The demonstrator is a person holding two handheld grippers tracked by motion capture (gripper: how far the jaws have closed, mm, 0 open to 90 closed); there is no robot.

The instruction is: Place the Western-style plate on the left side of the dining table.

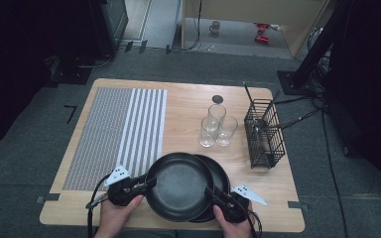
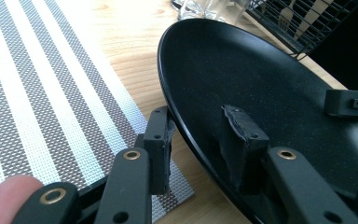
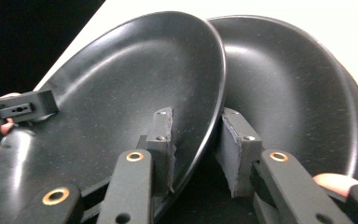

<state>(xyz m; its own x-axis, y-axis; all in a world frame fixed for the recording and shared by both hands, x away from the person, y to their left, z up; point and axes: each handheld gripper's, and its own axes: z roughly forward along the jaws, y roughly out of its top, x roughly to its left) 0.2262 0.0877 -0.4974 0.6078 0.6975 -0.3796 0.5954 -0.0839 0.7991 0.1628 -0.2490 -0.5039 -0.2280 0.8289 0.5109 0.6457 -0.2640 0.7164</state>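
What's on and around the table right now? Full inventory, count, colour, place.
top plate: 1, black, near edge, rim between the jaws of both grippers
lower plate: 1, black, under it, offset right
glasses: 3, clear, clustered mid-table
placemat: 1, grey and white striped, table's left half
cutlery basket: 1, black wire, right side, utensils inside
table: 1, light wood
mug: 1, on the floor behind
left gripper: 1, black, on the top plate's left rim
right gripper: 1, black, on its right rim
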